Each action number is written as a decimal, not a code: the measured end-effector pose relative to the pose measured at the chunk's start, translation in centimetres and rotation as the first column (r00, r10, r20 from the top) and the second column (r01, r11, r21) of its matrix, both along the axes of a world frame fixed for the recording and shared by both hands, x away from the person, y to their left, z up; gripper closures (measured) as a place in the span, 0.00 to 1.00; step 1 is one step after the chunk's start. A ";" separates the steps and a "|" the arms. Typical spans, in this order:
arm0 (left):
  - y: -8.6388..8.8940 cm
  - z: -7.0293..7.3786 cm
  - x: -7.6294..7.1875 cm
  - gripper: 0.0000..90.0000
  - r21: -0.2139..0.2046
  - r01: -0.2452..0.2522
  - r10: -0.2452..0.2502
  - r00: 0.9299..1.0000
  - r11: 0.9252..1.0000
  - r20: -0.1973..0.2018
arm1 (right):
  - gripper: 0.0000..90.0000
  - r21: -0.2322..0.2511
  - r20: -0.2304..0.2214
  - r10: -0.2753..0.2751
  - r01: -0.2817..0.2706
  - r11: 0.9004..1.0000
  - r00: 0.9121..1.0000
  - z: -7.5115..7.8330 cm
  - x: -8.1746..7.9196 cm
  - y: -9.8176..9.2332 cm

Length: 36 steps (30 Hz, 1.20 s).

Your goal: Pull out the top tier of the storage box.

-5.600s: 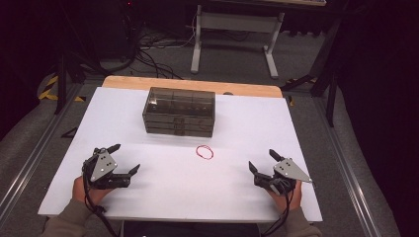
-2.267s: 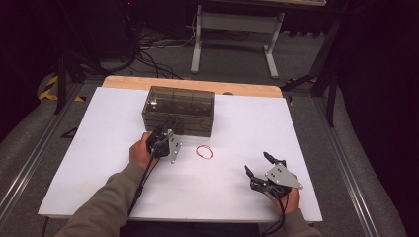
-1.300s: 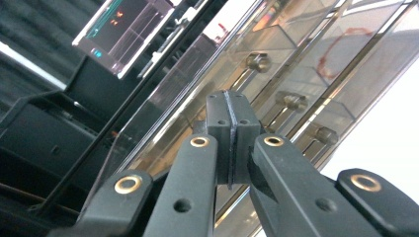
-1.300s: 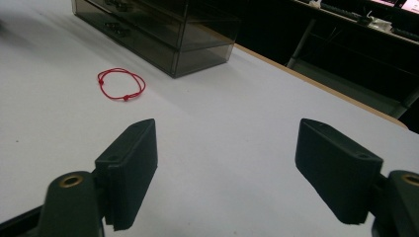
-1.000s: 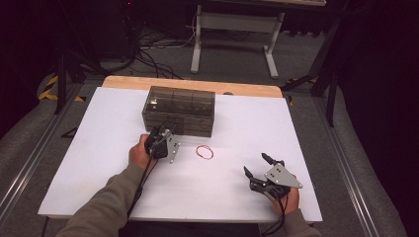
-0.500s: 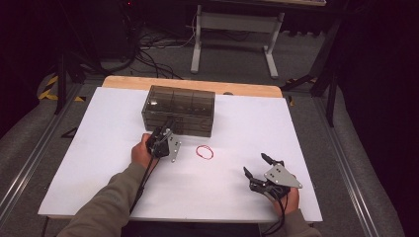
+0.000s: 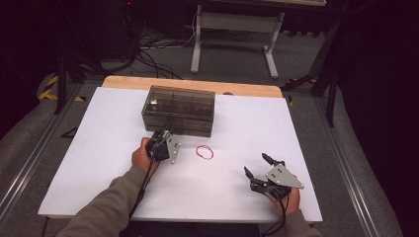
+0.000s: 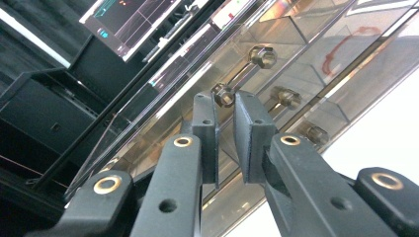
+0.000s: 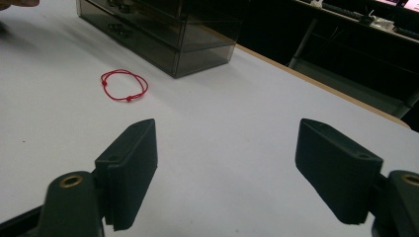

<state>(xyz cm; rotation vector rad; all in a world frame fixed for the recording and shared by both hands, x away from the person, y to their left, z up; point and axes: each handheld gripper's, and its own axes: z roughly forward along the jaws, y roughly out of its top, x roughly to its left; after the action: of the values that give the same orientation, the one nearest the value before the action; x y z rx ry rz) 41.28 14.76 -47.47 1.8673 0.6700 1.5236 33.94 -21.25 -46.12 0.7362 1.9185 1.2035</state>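
Note:
A smoky clear drawer box (image 7: 178, 106) stands at the back middle of the white table (image 7: 99, 148). My left gripper (image 7: 167, 131) is at the box's front. In the left gripper view its jaws have just been closing, and the left gripper (image 8: 225, 106) now pinches a small metal drawer knob (image 8: 223, 94) at its pad tips. A red elastic band (image 7: 204, 152) lies flat on the table in front of the box. My right gripper (image 7: 256, 164) rests near the front right edge, open, with nothing between its pads (image 9: 133, 163). The band (image 9: 124, 85) lies ahead of it to the left.
Other knobs (image 8: 262, 55) show on the box's front (image 8: 306, 49). A wooden strip (image 7: 188, 85) borders the table's far edge. Beyond it stand a metal stand (image 7: 232, 29) and floor cables. Bare white table lies between the two hands.
The left hand came from the front left of the table up to the box's front several seconds ago. Over the last second both hands look almost unmoved.

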 end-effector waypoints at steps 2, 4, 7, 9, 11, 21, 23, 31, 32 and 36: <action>0.0 0.0 -0.3 0.89 -0.007 0.003 -0.003 1.000 1.000 -0.011 | 0.28 0.002 -0.001 0.000 0.000 1.000 1.000 0.0 0.0 0.0; 0.2 0.2 -0.6 0.88 -0.008 0.012 -0.012 1.000 1.000 -0.022 | 0.28 0.002 0.000 0.000 0.000 1.000 1.000 0.0 0.0 0.0; 0.6 0.3 -1.1 0.87 -0.049 0.038 -0.039 0.999 0.998 -0.036 | 0.28 0.005 0.002 -0.005 0.005 1.000 1.000 0.0 0.0 0.0; 1.0 0.7 -1.6 0.82 -0.092 0.057 -0.062 0.997 0.994 -0.051 | 0.29 0.009 0.002 -0.006 0.006 1.000 1.000 0.0 0.0 0.0; 1.4 1.1 -2.1 0.82 -0.108 0.077 -0.084 0.994 0.991 -0.064 | 0.29 0.007 0.000 -0.004 0.004 1.000 1.000 0.0 0.0 0.0; 5.1 5.7 -0.2 0.99 -0.187 0.110 -0.146 0.970 0.976 -0.195 | 0.29 0.012 -0.009 0.007 -0.007 1.000 1.000 -0.1 0.0 0.2; 5.6 6.5 0.9 0.99 -0.202 0.105 -0.156 0.953 0.974 -0.260 | 0.29 0.011 -0.013 0.015 -0.015 1.000 1.000 -0.2 0.1 0.2; 6.0 8.8 4.0 0.99 -0.223 0.092 -0.190 0.861 0.970 -0.472 | 0.29 0.008 -0.021 0.021 -0.021 1.000 1.000 -0.2 0.1 0.2; 6.1 9.0 4.1 0.99 -0.231 0.087 -0.194 0.848 0.969 -0.493 | 0.29 0.006 -0.020 0.022 -0.022 1.000 1.000 -0.2 0.1 0.2; 6.0 9.6 5.2 0.99 -0.223 0.086 -0.201 0.798 0.971 -0.568 | 0.29 0.006 -0.023 0.025 -0.025 1.000 0.999 -0.2 0.1 0.2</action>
<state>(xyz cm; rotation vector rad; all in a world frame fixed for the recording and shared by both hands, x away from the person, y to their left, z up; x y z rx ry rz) 46.47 20.73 -37.91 2.1904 0.8819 0.7317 34.02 -21.00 -46.34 0.7340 1.9489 1.2204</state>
